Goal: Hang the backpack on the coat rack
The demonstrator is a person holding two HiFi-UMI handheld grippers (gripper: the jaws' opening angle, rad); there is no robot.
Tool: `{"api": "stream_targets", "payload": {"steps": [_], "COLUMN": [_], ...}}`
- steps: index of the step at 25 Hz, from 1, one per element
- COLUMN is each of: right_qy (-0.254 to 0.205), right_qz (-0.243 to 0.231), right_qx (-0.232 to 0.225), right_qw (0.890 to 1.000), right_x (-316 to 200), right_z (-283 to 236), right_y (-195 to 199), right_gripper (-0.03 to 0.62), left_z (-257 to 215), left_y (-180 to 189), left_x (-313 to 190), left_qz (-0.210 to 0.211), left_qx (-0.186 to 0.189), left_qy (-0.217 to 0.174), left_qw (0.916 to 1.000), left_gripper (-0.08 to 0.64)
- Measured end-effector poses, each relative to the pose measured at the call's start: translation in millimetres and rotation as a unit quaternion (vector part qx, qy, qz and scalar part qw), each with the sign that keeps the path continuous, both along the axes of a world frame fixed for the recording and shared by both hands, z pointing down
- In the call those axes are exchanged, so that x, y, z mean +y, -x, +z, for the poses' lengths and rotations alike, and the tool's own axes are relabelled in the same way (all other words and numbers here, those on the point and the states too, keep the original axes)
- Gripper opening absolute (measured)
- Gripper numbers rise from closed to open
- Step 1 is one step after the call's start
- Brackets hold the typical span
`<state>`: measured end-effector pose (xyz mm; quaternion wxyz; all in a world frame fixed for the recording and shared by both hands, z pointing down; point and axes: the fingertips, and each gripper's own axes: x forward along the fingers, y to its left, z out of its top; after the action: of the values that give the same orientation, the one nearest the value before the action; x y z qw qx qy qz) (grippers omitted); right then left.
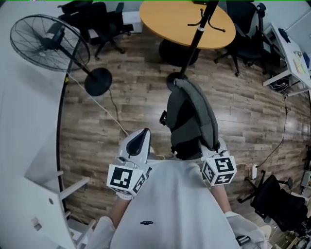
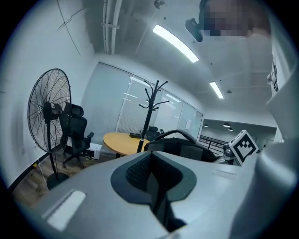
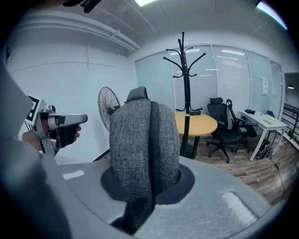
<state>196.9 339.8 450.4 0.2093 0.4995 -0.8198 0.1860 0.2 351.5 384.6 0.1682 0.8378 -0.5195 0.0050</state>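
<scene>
Grey backpack (image 3: 145, 140) sits clamped in your R gripper (image 3: 148, 189), jaws pressed on its fabric, held up w/ the coat rack (image 3: 185, 88) beyond it, not on a hook. Your L gripper (image 2: 156, 189) is closed, nothing btwn its jaws.

1. Head view: bright, even indoor light. The wood floor (image 1: 146, 97) shows a pale sheen at middle right. Shadows are weak. Straight lines bow toward the frame edges, and the corners darken.
2. Left gripper view: light comes from the ceiling strip lamps (image 2: 175, 43) at upper centre, which glare white. The whole frame has a cool blue cast. The left gripper (image 2: 156, 186) fills the lower frame, soft and out of focus. A round black vignette cuts the corners.
3. Right gripper view: dimmer, cool light, with a lamp (image 3: 145, 2) glaring at the top edge. The weave of the backpack (image 3: 140, 140) at centre is sharp. The edges are curved and vignetted.
</scene>
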Motion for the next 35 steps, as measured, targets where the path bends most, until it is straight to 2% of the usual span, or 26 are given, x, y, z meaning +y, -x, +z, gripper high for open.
{"api": "stream_targets", "payload": {"steps": [7, 13, 20, 26, 31, 35], "right_qy": [-0.023, -0.031, -0.028, -0.021, -0.014, -0.016], "right_qz": [0.017, 0.027, 0.025, 0.014, 0.0, -0.012], "right_qx": [0.003, -0.008, -0.027, -0.039, -0.048, -0.054], "right_qw": [1.0, 0.999, 0.999, 0.999, 0.999, 0.998], "right_x": [-12, -13, -27, -58, -95, -136], "right_z": [-10, -15, -20, -12, -8, -10], "right_y": [54, 84, 104, 120, 134, 140], "right_gripper": [0.063, 0.063, 0.063, 0.063, 0.063, 0.061], "left_z": [-3, 10, -1, -3, 3, 2], "left_y": [54, 80, 86, 101, 111, 108], "left_x": [-10, -11, -23, -47, -81, -126], "left_qz": [0.023, 0.033, 0.037, 0.015, 0.0, 0.008], "left_qx": [0.012, 0.02, 0.03, 0.023, 0.02, 0.011], "left_qy": [-0.019, -0.015, -0.014, -0.008, 0.005, 0.004], "left_qw": [0.9995, 0.9991, 0.9988, 0.9996, 0.9998, 0.9999], "left_gripper": [0.017, 0.017, 0.017, 0.017, 0.017, 0.017]}}
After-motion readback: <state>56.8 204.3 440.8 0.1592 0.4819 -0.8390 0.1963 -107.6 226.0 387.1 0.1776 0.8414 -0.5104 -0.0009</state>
